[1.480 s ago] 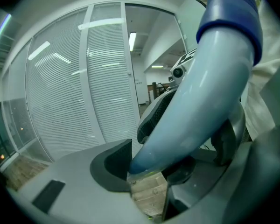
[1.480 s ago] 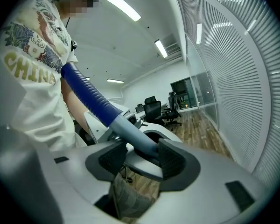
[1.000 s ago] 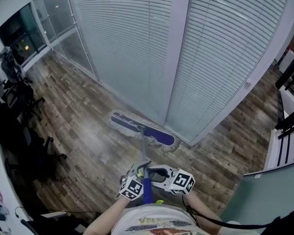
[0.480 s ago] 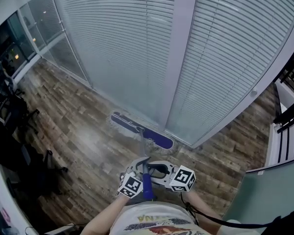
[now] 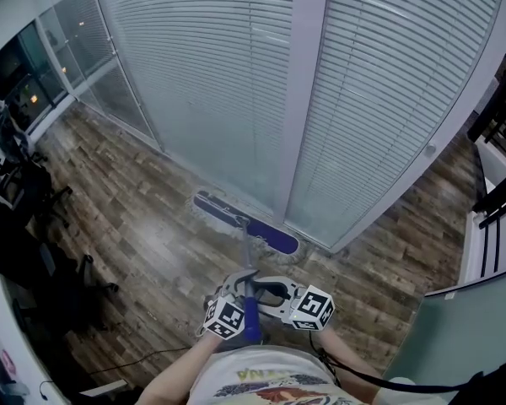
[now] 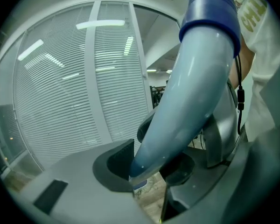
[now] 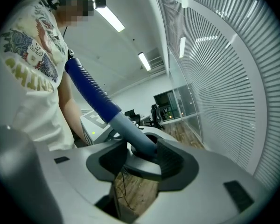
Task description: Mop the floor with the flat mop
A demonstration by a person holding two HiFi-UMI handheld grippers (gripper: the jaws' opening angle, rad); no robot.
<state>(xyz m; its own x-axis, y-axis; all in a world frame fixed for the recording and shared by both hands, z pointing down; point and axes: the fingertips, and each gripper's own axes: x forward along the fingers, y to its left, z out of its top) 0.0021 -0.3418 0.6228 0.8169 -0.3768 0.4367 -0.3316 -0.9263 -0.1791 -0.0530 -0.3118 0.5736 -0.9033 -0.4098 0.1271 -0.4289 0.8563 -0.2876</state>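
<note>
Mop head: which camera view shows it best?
The head view: the whole blue mop head shows, flat on the floor by the blinds. The left gripper view shows only a sliver below the handle; the right gripper view shows none.

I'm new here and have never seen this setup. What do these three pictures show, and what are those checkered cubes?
No robot: a person holds a two-jaw gripper in each hand, and the cubes are part of the grippers. One picture comes from a camera on the person's head, looking down: the left gripper and right gripper both hold the mop handle, and the blue mop head lies on the wooden floor beside a wall of blinds. The other two come from cameras riding on each gripper, looking along its jaws. The handle runs between both pairs; the left jaws are closing on it.
</note>
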